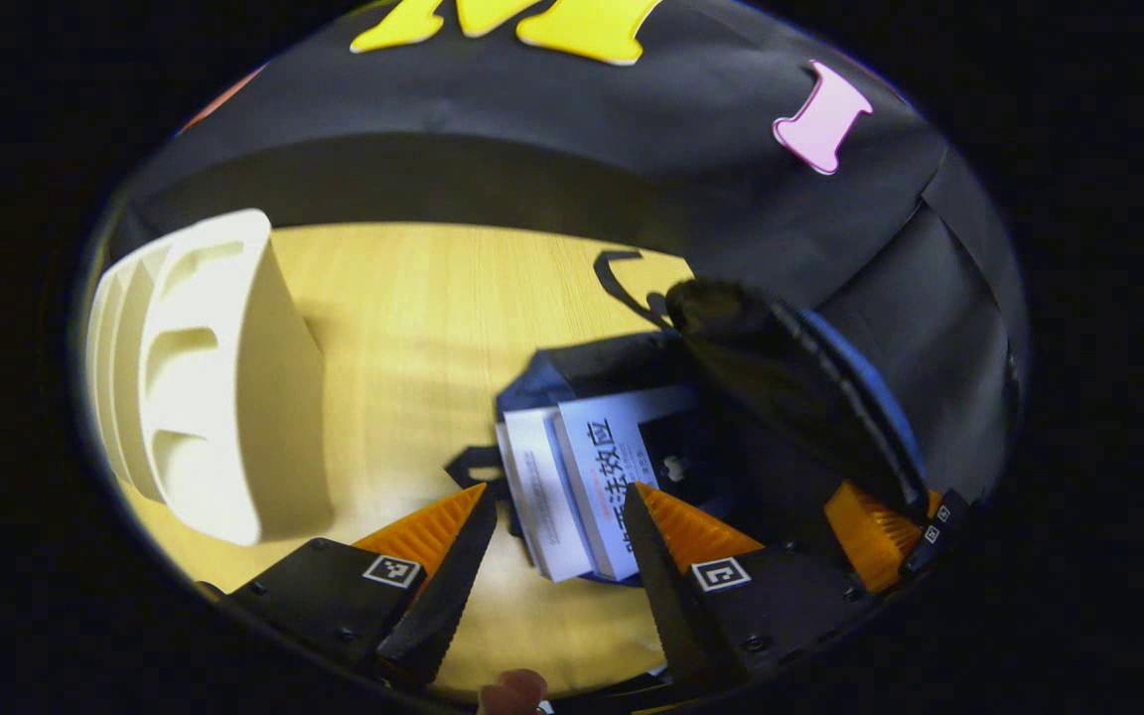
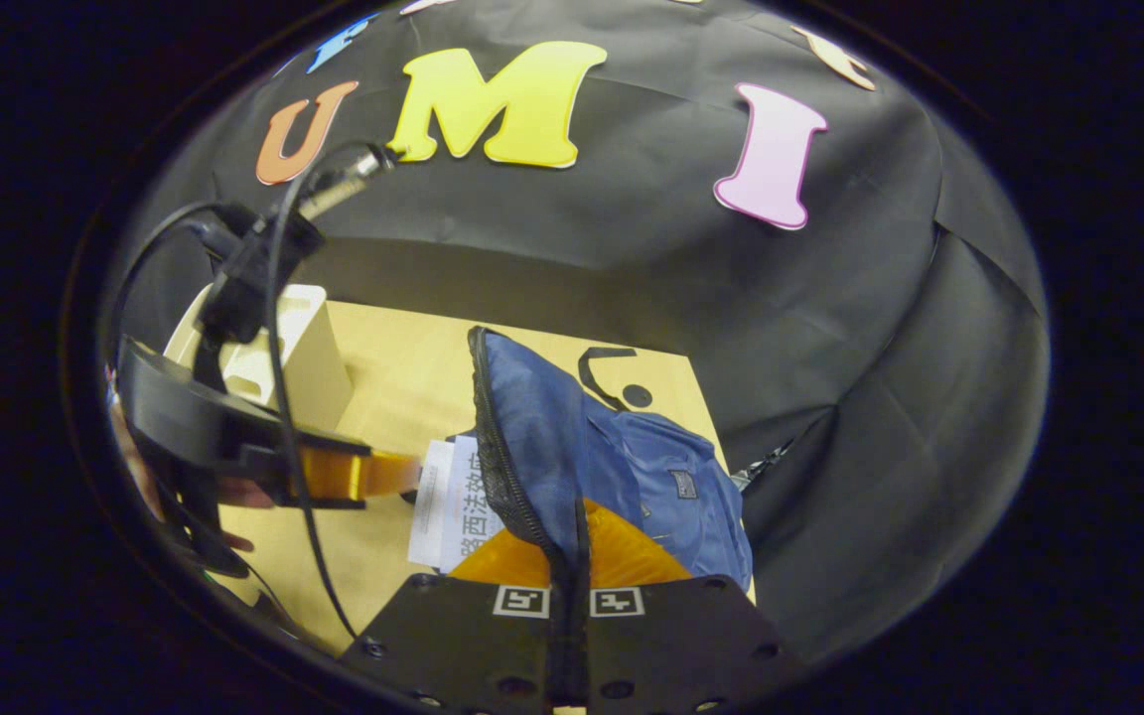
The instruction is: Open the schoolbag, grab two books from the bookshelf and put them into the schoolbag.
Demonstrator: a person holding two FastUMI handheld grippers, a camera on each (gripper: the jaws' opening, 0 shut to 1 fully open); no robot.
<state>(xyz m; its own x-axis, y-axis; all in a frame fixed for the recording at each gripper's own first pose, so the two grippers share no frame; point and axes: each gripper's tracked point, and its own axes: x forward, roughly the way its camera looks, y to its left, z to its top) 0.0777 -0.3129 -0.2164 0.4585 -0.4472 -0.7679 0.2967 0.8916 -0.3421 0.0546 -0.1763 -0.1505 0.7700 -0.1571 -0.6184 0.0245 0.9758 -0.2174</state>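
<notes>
Bookshelf (image 1: 200,382): white, on the wooden table (image 1: 413,298), well left of the schoolbag (image 2: 622,457).
Left gripper (image 1: 557,516): jaws wide apart, holding nothing, just before the bag's mouth.
Books (image 1: 582,477): two, spines out, tucked inside the schoolbag.
Right gripper (image 2: 569,571): pinched closed on the schoolbag's flap (image 2: 532,437), lifted upright.
</notes>
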